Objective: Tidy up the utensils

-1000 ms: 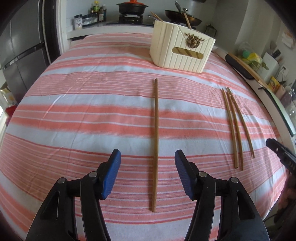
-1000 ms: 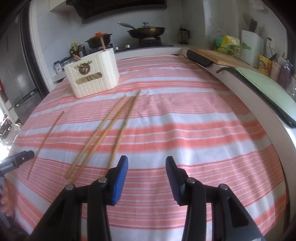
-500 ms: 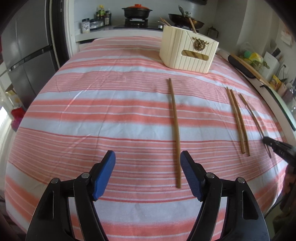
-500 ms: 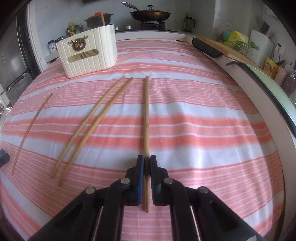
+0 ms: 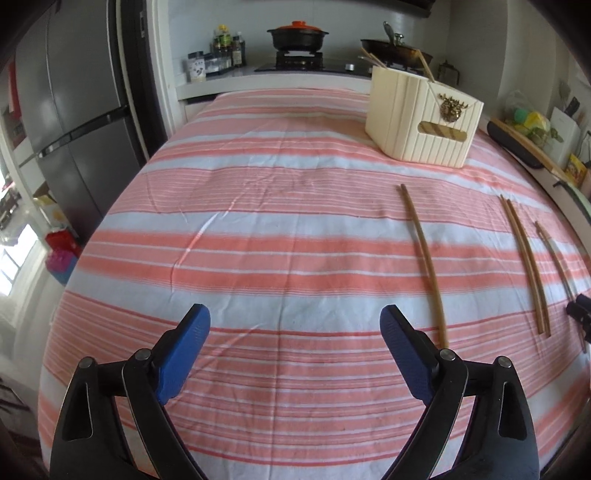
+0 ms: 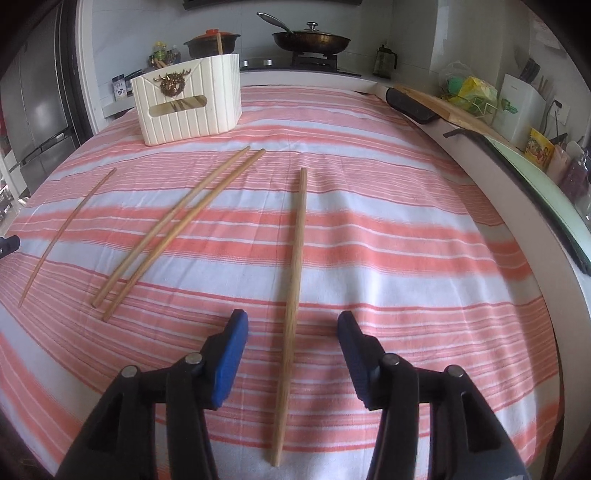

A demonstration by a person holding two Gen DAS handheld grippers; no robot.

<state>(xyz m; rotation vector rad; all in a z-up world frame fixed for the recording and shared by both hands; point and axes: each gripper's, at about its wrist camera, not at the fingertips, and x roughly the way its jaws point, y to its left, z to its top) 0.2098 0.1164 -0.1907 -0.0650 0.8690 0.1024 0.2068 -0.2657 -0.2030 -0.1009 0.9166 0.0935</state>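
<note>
Several wooden chopsticks lie on a pink and white striped cloth. In the right wrist view one chopstick [image 6: 293, 258] lies between the jaws of my open right gripper [image 6: 291, 332], untouched. A pair of chopsticks [image 6: 181, 225] lies to its left, and a thin single chopstick [image 6: 66, 236] farther left. A cream utensil holder [image 6: 188, 99] with chopsticks in it stands at the back. My left gripper [image 5: 295, 336] is open and empty over bare cloth; the single chopstick [image 5: 424, 258] lies to its right, the pair [image 5: 524, 258] beyond, the holder [image 5: 421, 118] at the back right.
A stove with a black pot [image 5: 297, 35] and a pan [image 6: 310, 38] stands behind the table. A fridge [image 5: 74, 122] is on the left. A cutting board [image 6: 443, 107] and counter items line the right edge. The right gripper's tip [image 5: 580, 310] shows at the far right.
My right gripper was shut on the chopstick half a second ago and has opened; the chopstick lies on the cloth. My left gripper has moved left, away from the single chopstick.
</note>
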